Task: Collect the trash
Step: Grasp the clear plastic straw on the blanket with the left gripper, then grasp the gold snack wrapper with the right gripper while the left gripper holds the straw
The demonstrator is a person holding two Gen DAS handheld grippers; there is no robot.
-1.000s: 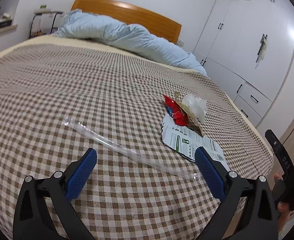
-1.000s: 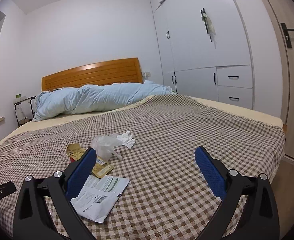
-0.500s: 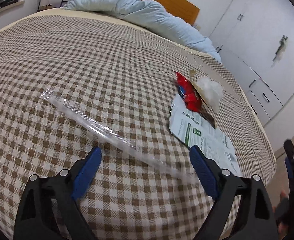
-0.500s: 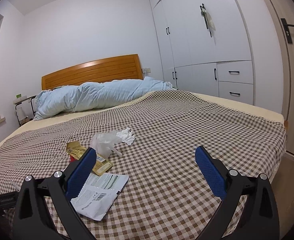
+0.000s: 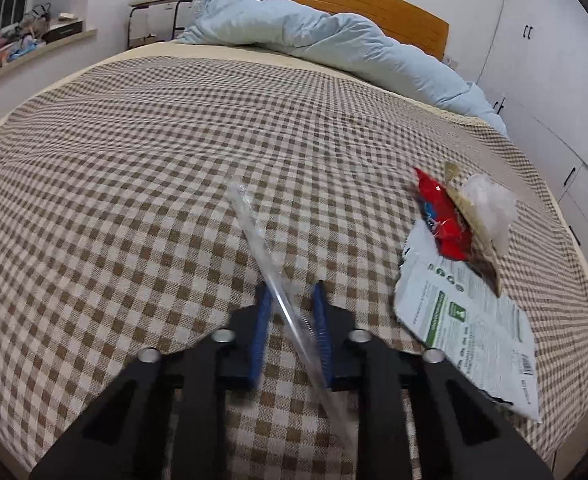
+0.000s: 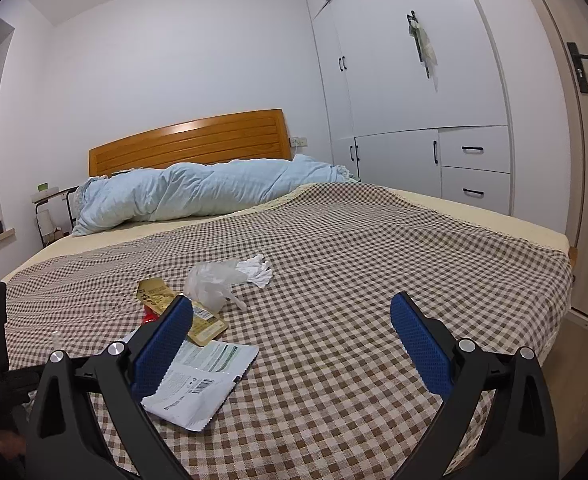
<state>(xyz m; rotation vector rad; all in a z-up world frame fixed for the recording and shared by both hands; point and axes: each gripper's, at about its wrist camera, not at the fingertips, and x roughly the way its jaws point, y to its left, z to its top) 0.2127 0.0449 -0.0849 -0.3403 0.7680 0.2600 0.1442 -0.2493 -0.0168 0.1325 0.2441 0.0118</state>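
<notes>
While the right gripper (image 6: 290, 336) hangs wide and empty, the left gripper (image 5: 290, 332) has just closed on the clear straw sleeve (image 5: 268, 268). Sleeve's long axis runs 11 to 5 o'clock on the bed (image 5: 134, 168); wrappers (image 5: 453, 264) lie at 2 o'clock.

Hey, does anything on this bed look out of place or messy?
Yes. Litter lies on the checked bedspread: a torn white packet, a red wrapper, a gold wrapper, crumpled plastic. A clear straw sleeve sits in the left gripper.
</notes>
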